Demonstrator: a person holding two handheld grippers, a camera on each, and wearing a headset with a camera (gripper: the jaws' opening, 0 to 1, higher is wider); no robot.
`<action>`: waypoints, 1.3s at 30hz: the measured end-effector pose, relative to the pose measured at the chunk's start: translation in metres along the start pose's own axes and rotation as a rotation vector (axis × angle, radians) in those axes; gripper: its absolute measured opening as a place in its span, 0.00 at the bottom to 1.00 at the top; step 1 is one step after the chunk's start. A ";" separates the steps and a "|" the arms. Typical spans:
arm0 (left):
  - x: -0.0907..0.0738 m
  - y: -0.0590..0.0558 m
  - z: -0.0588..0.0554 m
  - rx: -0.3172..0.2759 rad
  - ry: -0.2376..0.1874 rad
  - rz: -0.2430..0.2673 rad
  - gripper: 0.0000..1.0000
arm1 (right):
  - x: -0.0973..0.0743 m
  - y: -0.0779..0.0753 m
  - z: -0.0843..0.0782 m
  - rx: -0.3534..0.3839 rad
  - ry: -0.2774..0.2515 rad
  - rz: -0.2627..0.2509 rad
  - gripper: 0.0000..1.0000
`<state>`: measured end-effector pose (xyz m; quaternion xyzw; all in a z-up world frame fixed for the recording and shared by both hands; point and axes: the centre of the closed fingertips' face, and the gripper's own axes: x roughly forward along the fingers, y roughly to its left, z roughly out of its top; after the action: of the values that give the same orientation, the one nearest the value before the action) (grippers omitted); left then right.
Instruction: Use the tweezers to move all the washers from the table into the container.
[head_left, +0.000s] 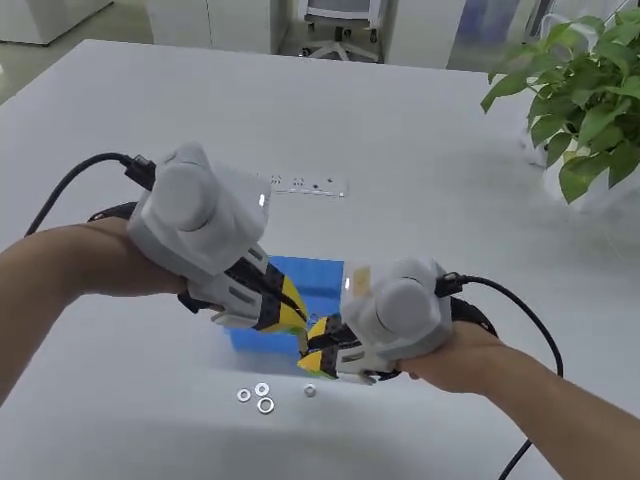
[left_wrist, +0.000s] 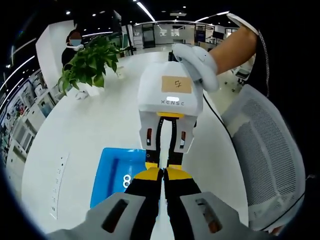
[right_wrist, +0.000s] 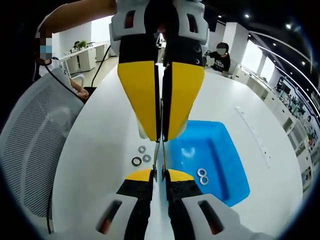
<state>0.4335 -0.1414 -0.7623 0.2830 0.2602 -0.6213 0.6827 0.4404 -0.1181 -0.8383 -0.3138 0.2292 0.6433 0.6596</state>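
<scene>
Several small metal washers (head_left: 265, 405) (right_wrist: 136, 161) lie on the white table just in front of a blue container (head_left: 310, 275) (left_wrist: 112, 167) (right_wrist: 225, 155). Two more washers (right_wrist: 202, 176) (left_wrist: 126, 181) rest inside the container. My left gripper (head_left: 295, 318) (left_wrist: 162, 174) (right_wrist: 161, 135) and right gripper (head_left: 312, 345) (right_wrist: 160, 175) (left_wrist: 163, 159) meet tip to tip over the container's near edge. Both have their jaws shut. A thin pair of metal tweezers (right_wrist: 158, 159) runs from between the left jaws into the right jaws. The tweezer tips are hidden.
A potted plant (head_left: 590, 90) stands at the far right of the table, and a flat power strip (head_left: 305, 185) lies beyond the container. A mesh office chair (right_wrist: 30, 150) (left_wrist: 265, 150) stands beside the table. People stand far back in the room.
</scene>
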 end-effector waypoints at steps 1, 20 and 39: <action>0.001 -0.001 -0.001 0.002 0.001 -0.003 0.06 | 0.001 0.001 -0.002 0.002 0.002 0.004 0.12; 0.020 -0.009 -0.012 -0.011 0.017 -0.053 0.06 | 0.012 0.013 -0.020 0.027 0.007 0.029 0.12; 0.024 -0.011 -0.013 -0.022 0.015 -0.070 0.06 | 0.013 0.018 -0.021 0.042 -0.002 0.041 0.12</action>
<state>0.4247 -0.1495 -0.7891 0.2707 0.2818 -0.6398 0.6617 0.4258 -0.1236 -0.8642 -0.2948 0.2482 0.6519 0.6531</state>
